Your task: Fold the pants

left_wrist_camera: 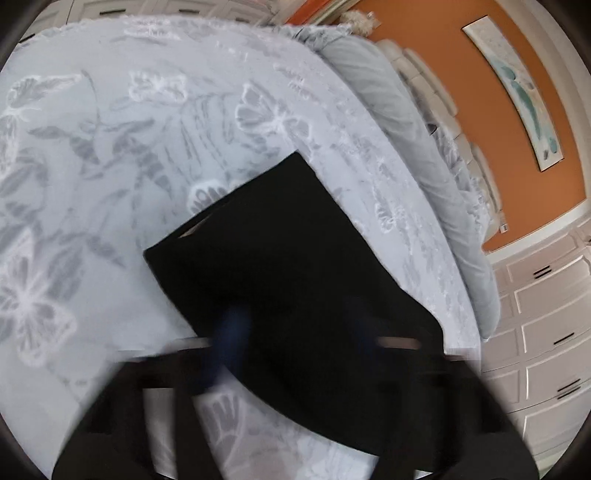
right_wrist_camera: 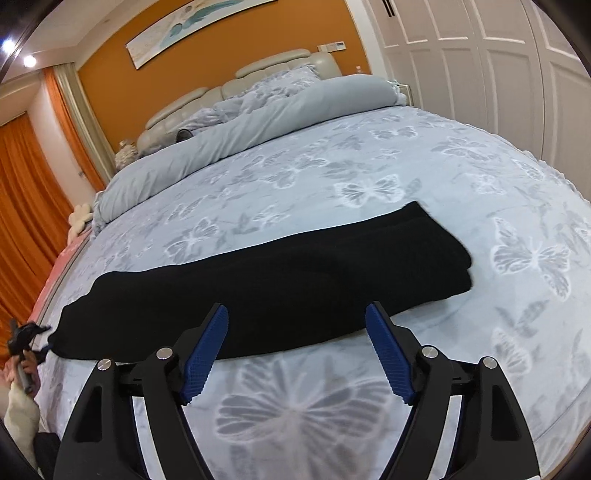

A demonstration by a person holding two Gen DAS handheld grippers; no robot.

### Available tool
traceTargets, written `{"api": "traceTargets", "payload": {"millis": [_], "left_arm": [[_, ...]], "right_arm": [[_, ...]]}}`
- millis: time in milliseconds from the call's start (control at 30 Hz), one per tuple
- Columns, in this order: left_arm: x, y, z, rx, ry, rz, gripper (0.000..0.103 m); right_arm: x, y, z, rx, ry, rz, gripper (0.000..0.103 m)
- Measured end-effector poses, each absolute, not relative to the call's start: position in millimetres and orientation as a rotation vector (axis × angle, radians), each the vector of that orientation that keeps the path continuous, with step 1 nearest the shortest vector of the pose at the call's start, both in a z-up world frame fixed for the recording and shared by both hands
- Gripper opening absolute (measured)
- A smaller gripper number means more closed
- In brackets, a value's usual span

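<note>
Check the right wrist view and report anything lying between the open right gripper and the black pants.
Nothing visible stands in the way. The right gripper is open, its blue pads just short of the near edge of the black pants, which lie flat on the butterfly-print bedspread. Only bare bedspread shows between the pads.

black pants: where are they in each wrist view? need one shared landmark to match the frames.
Left wrist: black pants fill the centre and lower middle, running from mid-frame down toward the camera, partly behind the blurred gripper.
Right wrist: they lie as a long band across the middle, left edge to right of centre, just beyond the right gripper, its jaws open.
Shared landmark: the long framed picture on the orange wall.
</note>
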State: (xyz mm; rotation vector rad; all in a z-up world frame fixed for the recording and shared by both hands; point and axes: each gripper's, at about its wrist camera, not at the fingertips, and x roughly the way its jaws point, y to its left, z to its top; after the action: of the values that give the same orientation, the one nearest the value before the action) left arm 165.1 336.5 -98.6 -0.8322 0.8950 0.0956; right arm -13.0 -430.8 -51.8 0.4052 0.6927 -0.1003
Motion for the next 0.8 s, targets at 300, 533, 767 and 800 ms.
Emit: {"api": "traceTargets", "payload": {"millis": [300, 533, 767, 800], "left_arm": [[122.1, 345.9, -117.2, -0.817, 0.972, 0.190, 0.007], [98.8, 281.8, -24.9, -0.490, 0.706, 0.345, 0.024], [133.2, 168.4, -14.7, -0.312, 0.660, 0.131, 0.064], [135.7, 163.4, -19.9, -0.301, 0.672, 0.123, 0.064]], "right_arm": [[-22.4, -439.5, -64.6, 0.370, 0.727, -0.191, 0.085], [-3.6, -498.6, -52.9, 0.474, 0.689, -0.286, 0.086], [82.9, -538.2, -89.5, 0.406, 0.888, -0.304, 0.021], [95.9, -537.8, -98.5, 0.415, 0.959, -0.255, 0.007]]}}
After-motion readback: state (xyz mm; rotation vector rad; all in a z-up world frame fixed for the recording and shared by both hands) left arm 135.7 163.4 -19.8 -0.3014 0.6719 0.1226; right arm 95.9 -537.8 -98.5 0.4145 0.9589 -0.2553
